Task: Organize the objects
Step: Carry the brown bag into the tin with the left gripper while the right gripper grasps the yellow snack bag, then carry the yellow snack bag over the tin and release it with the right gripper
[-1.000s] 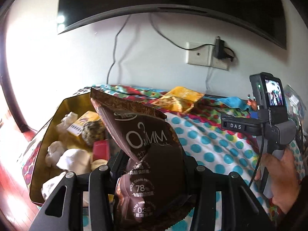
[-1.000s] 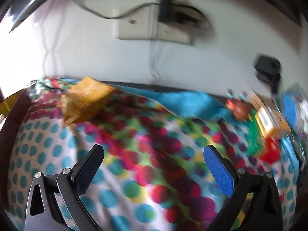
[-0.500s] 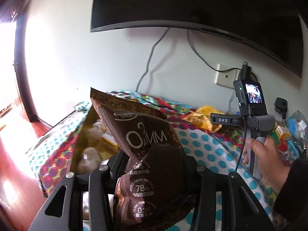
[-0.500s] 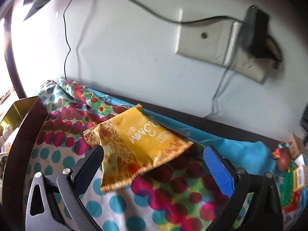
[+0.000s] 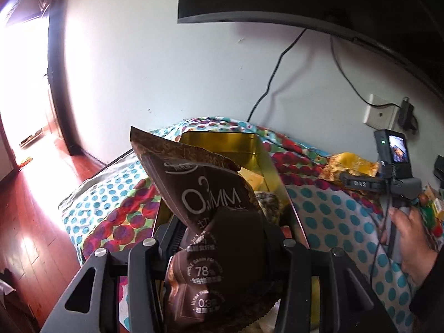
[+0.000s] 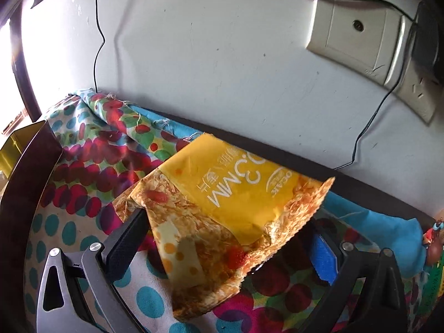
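My left gripper (image 5: 219, 231) is shut on a brown snack bag (image 5: 211, 216), which stands upright between the jaws. Behind and below the bag is an open gold tin (image 5: 222, 141) holding other snacks, mostly hidden by the bag. A yellow snack bag (image 6: 230, 202) lies on the dotted cloth near the wall. My right gripper (image 6: 227, 247) is open, with that bag between its fingers; the left finger (image 6: 130, 236) touches the bag's corner and the blue pad (image 6: 323, 255) stands clear of it. In the left wrist view a hand (image 5: 410, 236) holds the right gripper's handle beside the yellow bag (image 5: 352, 163).
A polka-dot cloth (image 5: 327, 216) covers the table, whose left edge drops to a wooden floor (image 5: 36, 208). The tin's dark side (image 6: 27, 183) stands left of the right gripper. A wall socket (image 6: 358, 33) with cables and a screen (image 5: 305, 0) are behind. Small toys (image 6: 433, 244) lie right.
The left gripper has carried the brown bag leftward, so the tin now sits straight behind it. The right gripper has closed in on the yellow bag, which now lies between its fingers.
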{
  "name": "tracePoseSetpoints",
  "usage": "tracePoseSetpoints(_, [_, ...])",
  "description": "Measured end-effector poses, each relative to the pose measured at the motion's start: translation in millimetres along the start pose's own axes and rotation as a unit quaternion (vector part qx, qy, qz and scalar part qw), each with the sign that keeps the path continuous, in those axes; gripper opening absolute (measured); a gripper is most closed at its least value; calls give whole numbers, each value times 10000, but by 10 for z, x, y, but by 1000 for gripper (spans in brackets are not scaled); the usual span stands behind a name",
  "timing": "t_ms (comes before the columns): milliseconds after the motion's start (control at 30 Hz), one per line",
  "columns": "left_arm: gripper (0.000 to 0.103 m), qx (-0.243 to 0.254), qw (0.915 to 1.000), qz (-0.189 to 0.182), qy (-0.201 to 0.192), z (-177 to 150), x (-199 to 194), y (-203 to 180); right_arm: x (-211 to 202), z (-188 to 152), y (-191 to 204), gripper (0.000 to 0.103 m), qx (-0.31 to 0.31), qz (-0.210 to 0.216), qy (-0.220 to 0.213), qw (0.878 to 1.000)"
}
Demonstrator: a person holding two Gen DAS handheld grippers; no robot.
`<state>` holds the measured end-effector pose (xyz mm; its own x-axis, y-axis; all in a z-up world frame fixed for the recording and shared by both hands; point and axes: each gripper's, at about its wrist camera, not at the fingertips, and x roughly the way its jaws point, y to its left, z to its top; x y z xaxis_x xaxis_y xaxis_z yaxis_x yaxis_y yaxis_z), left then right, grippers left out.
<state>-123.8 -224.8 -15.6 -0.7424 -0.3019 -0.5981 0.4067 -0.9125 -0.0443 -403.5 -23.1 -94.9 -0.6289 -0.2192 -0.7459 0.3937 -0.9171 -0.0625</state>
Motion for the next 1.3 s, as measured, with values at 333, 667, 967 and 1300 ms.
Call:
tracePoseSetpoints(333, [70,14,9990,311,325,119,293,-39,-12,11,116,103,-183,-231,-62,9995])
tracePoseSetpoints(667, [83,-84,9989,384,243,118,195,-24,-57,27,25,96,-23,17,-103,9999])
tracePoseSetpoints(967, [83,-271,9985,455,-146,-181,-483,224,-120,44,12,55,17,-34,-262,9996])
tracePoseSetpoints(1300, [83,-314,9985,361,-257,-556,-1047,330,-271,-15,6,53,-119,-314,-525,9981])
